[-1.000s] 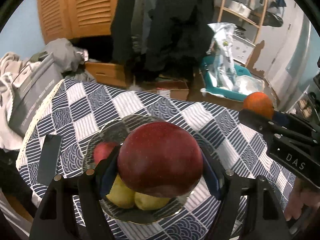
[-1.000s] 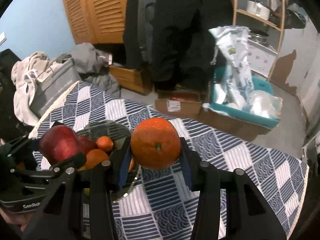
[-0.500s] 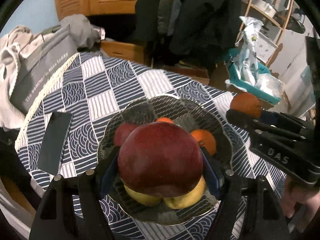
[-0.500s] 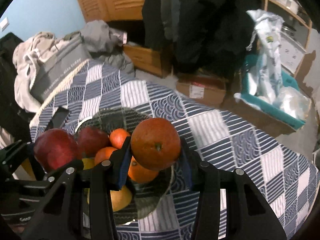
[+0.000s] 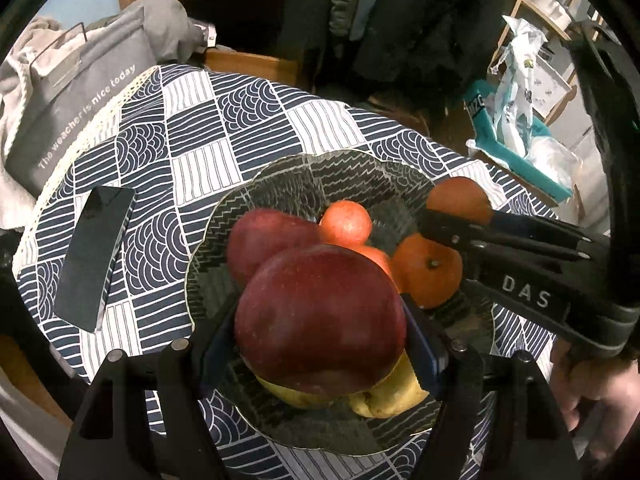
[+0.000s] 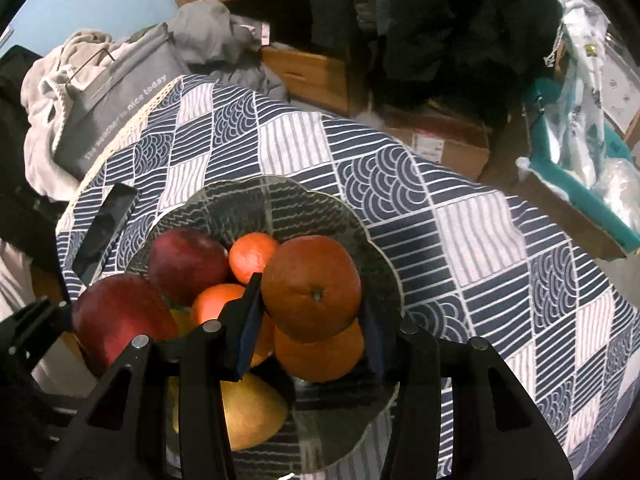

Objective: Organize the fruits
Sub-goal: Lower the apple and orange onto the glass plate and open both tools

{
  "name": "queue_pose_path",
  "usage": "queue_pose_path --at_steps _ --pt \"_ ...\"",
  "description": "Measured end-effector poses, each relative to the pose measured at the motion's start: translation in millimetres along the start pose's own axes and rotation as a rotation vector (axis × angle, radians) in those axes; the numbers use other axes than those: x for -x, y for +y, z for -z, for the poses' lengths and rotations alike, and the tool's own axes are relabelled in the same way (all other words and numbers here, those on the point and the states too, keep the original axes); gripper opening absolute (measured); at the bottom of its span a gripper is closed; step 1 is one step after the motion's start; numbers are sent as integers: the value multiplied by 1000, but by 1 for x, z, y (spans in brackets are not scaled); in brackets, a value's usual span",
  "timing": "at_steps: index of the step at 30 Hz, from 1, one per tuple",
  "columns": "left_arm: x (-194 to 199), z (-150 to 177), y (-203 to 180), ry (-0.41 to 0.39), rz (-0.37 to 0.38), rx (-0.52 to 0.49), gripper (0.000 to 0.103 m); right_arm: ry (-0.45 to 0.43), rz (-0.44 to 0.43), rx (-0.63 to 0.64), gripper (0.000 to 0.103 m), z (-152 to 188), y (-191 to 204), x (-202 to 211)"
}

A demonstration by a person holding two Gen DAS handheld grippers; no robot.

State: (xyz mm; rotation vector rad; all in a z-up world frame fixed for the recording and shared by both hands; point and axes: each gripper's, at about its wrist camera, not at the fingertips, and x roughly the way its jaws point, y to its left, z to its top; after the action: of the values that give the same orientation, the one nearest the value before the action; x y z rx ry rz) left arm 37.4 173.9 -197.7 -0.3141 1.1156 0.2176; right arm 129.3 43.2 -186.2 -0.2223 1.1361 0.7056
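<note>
My left gripper (image 5: pixel 320 320) is shut on a large red apple (image 5: pixel 320 316) and holds it over the near side of a glass bowl (image 5: pixel 280 172). My right gripper (image 6: pixel 312 292) is shut on an orange (image 6: pixel 312 286) and holds it over the same glass bowl (image 6: pixel 304 196). The bowl holds another red apple (image 5: pixel 268 240), small oranges (image 5: pixel 346 222), a larger orange (image 5: pixel 426 276) and yellow fruit (image 5: pixel 384 392). The right gripper also shows at the right of the left wrist view (image 5: pixel 460 216). The held apple shows at the left of the right wrist view (image 6: pixel 120 316).
The bowl stands on a table with a blue and white patterned cloth (image 5: pixel 208 128). A dark phone (image 5: pixel 94 258) lies left of the bowl. A grey bag (image 5: pixel 80 100) and clothes sit beyond the table's left edge. A teal bin (image 6: pixel 576 184) is on the floor at the right.
Both grippers have moved forward and down over the bowl with their fruit. The bowl's contents now show fully beneath them.
</note>
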Motion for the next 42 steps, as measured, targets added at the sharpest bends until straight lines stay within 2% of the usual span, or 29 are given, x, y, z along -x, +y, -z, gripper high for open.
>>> queue_pose_path --at_steps 4,8,12,15,19,24,29,42 --pt "-1 0 -1 -5 -5 -10 77 16 -37 -18 45 -1 -1 -5" --pt "-2 -1 -3 -6 -12 -14 77 27 -37 -18 46 -1 -1 -6" --pt "0 -1 -7 -10 -2 -22 78 1 -61 -21 58 -3 -2 2" --pt "1 -1 -7 -13 -23 -29 80 -18 -42 -8 58 -6 0 10" --pt "2 -1 -2 -7 -5 -5 80 -29 -29 -10 58 -6 0 17" --pt "18 -3 -5 -59 -7 -15 80 -83 42 16 59 -7 4 37" --pt "31 -3 -10 -80 6 -26 80 -151 133 60 64 -7 13 67" --pt "93 -10 -23 -218 10 -68 80 -322 244 62 74 9 13 154"
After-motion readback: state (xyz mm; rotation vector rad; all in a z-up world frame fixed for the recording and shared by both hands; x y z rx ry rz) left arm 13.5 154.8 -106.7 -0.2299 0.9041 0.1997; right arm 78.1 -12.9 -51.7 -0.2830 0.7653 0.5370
